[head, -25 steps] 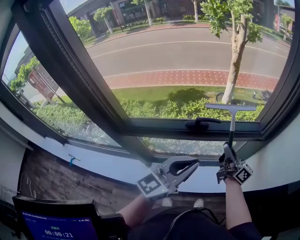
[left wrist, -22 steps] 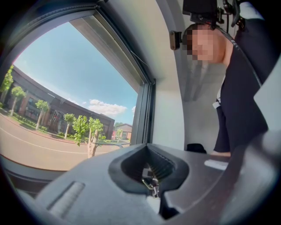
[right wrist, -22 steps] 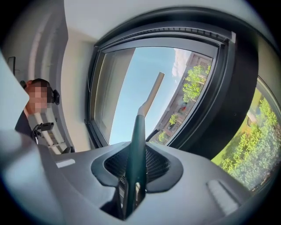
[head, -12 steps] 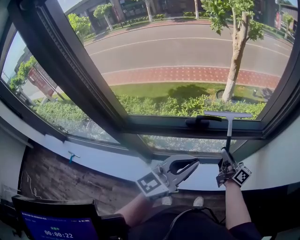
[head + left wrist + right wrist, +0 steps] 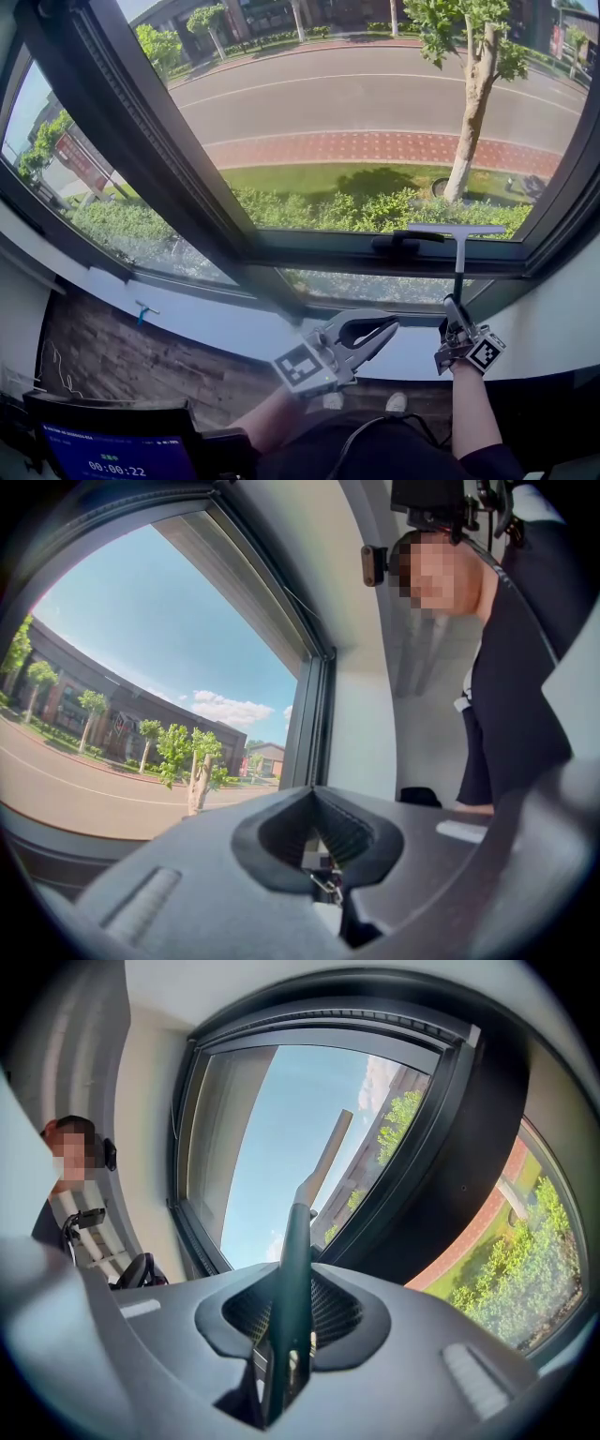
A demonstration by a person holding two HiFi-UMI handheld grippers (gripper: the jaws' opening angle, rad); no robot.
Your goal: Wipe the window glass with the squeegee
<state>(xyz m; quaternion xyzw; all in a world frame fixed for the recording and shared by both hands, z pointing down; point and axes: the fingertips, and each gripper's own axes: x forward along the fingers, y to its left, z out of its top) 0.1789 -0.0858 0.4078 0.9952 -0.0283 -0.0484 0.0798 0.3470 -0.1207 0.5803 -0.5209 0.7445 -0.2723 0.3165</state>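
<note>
While the right gripper [image 5: 453, 315] is clamping the dark handle of the slim T-shaped squeegee with the pale grey blade [image 5: 457, 253], its jaws are pressing on the shaft low down, as the right gripper view is showing plainly. The tool is standing almost upright, its long axis running from the jaws straight up and away toward the clear window glass [image 5: 375, 103]. The blade is lying level across the bottom of the large pane, just above the dark metal lower frame rail [image 5: 309, 251] and just beside the black window latch handle [image 5: 403, 244]; whether the rubber is actually touching the glass I cannot tell. The left gripper [image 5: 375, 333] is hanging lower and well apart to the left, jaws closed together on nothing. So the right hand is doing the work, and any fresh stroke is likely calling for lifting the blade upward along the handle's own line.
</note>
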